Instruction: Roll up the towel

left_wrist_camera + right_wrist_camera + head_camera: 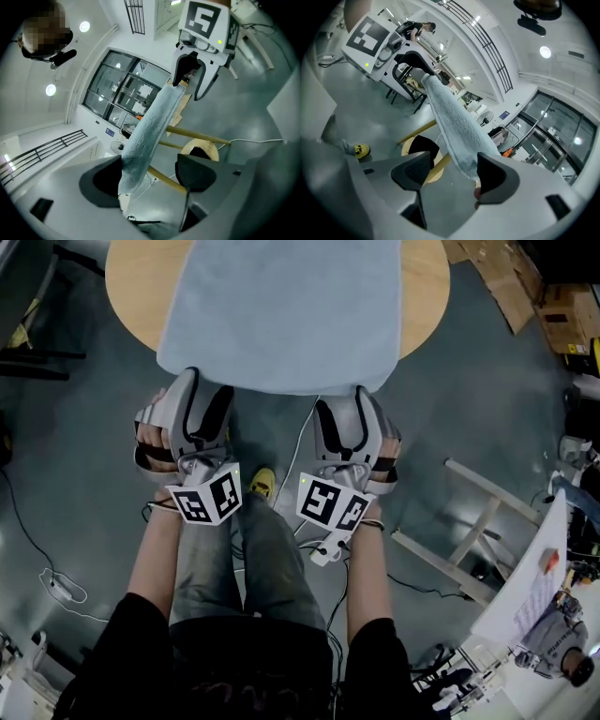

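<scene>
Table (131,287) with towel (281,315) spread on it, near hem overhanging.
The hem droops past the table's near rim. Your left gripper (149,174) and right gripper (451,172) sit just off that rim, one at each hem corner. Both have jaws wide apart. Each corner lies between them against one pad, the other pad clear.

I list: black short-sleeved top (141,652); grey trousers (216,559); yellow shoe (263,484) beyond trousers; flanking trousers, grey-white left gripper (204,395) and right gripper (345,404), black-padded, with black-and-white marker cubes (206,498).
</scene>
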`<state>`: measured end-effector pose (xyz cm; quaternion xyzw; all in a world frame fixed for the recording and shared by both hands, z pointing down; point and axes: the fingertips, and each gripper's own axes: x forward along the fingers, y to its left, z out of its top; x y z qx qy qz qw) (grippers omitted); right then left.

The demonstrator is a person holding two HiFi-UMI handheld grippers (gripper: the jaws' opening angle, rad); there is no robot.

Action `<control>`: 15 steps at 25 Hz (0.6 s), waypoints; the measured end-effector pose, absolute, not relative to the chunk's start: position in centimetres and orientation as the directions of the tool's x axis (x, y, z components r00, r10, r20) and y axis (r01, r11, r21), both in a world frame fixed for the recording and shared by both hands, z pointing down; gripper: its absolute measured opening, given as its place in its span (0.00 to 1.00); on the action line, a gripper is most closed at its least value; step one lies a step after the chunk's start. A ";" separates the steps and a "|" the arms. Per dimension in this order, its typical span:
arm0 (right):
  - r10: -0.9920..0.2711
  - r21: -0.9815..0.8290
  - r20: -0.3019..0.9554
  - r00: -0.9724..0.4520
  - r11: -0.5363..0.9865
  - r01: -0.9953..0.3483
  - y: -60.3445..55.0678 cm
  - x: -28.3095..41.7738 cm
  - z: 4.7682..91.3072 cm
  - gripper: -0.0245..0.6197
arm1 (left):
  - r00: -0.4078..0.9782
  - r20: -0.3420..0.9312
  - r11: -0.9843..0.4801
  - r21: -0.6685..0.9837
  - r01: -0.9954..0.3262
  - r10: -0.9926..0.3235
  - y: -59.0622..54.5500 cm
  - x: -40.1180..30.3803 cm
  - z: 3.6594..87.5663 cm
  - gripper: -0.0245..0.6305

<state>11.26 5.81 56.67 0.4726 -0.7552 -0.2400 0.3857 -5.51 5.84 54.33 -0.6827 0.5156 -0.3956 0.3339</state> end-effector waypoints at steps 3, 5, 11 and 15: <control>-0.912 0.737 0.326 -0.250 0.411 -0.537 5.5 11.5 56.0 0.47 | 0.146 0.173 -0.220 -0.878 -0.426 -0.974 5.6 -5.6 53.8 0.59; -0.915 0.731 0.313 -0.253 0.402 -0.551 5.4 11.4 55.2 0.41 | 0.151 0.165 -0.215 -0.878 -0.428 -0.975 5.8 -5.8 52.9 0.52; -0.906 0.720 0.326 -0.269 0.422 -0.550 5.5 11.8 53.6 0.41 | 0.165 0.196 -0.249 -0.872 -0.421 -0.967 6.0 -5.6 51.5 0.48; -0.909 0.732 0.304 -0.284 0.414 -0.542 5.5 11.6 52.1 0.36 | 0.198 0.224 -0.287 -0.873 -0.393 -0.954 6.2 -5.3 50.8 0.29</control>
